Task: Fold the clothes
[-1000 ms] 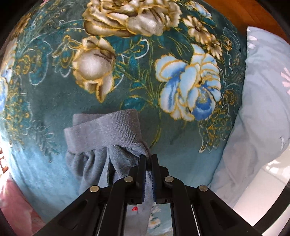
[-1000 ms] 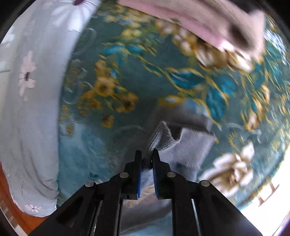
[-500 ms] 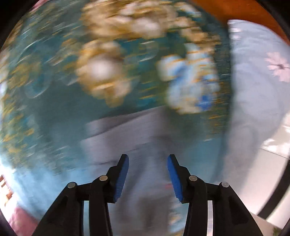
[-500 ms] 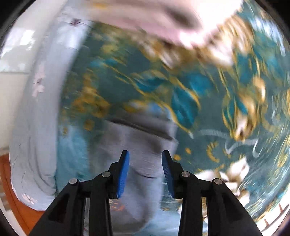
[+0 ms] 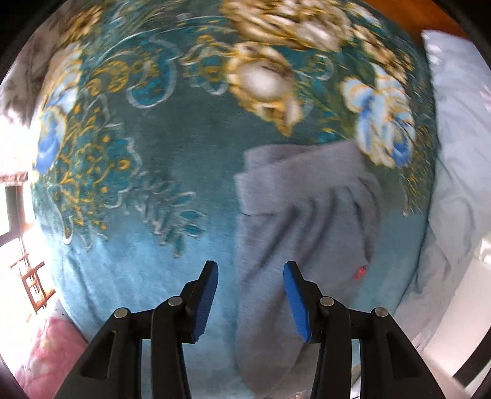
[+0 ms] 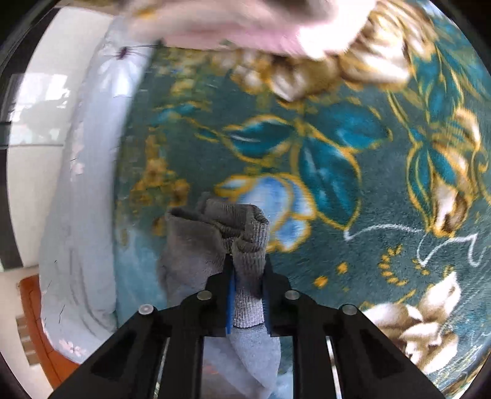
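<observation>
A grey knit garment [image 5: 307,214] with a ribbed band lies on the teal floral blanket [image 5: 159,172], right of centre in the left wrist view. My left gripper [image 5: 250,294] is open and empty, just above the garment's near part. In the right wrist view my right gripper [image 6: 247,276] is shut on the garment's ribbed band [image 6: 248,242], which bunches up between the blue pads. The rest of the garment [image 6: 190,245] hangs to the left and below.
A pale blue flowered sheet [image 5: 460,153] borders the blanket on the right in the left wrist view and on the left in the right wrist view [image 6: 83,214]. A pink cloth [image 6: 245,24] lies at the far edge. A pink quilt [image 5: 46,353] sits lower left.
Both grippers let go of the garment half a second ago. My right gripper has since shut on the ribbed band. My left gripper has stayed open and shifted left.
</observation>
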Action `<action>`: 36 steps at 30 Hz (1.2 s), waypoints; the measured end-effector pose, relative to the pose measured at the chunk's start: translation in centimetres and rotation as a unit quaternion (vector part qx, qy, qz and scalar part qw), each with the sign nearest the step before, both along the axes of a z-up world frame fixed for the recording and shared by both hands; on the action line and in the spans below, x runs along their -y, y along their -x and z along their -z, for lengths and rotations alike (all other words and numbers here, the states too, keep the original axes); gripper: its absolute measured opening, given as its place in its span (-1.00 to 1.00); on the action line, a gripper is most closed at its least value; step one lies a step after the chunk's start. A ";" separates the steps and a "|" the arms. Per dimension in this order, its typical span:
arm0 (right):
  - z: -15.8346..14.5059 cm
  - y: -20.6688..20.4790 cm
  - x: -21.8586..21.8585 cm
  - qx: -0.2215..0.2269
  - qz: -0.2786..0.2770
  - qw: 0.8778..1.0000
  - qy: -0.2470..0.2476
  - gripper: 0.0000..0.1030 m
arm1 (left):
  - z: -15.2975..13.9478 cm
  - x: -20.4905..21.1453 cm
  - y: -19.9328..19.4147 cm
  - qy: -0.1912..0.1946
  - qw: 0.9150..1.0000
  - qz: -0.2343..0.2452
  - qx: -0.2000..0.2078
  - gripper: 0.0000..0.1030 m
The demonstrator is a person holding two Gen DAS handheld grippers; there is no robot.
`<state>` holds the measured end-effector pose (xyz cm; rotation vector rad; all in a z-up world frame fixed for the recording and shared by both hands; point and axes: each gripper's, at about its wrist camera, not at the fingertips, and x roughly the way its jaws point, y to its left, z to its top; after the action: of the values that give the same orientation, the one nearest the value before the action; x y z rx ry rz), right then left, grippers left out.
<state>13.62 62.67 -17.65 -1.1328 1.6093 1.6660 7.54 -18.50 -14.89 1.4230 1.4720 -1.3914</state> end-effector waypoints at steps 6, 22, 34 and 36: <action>-5.1 -4.8 -2.1 -0.019 0.029 0.998 -0.045 -0.82 | -0.3 -1.1 1.0 -0.001 0.999 0.045 -0.016 -0.06; -6.8 -3.1 -1.9 0.068 -0.060 0.994 -0.062 -0.82 | 1.4 0.3 4.0 0.091 0.988 0.121 0.016 0.11; -4.7 -1.3 0.2 0.104 -0.068 0.991 -0.045 -0.80 | 1.7 -0.3 13.2 -0.024 0.990 0.129 -0.045 0.11; -5.0 -1.0 0.2 0.103 -0.070 0.991 -0.046 -0.80 | 3.4 -0.3 13.7 -0.039 0.996 0.081 -0.019 0.11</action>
<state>14.65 62.44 -12.65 -1.3482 1.3381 1.6312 -6.15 -18.21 -18.27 1.6038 1.4765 -1.4813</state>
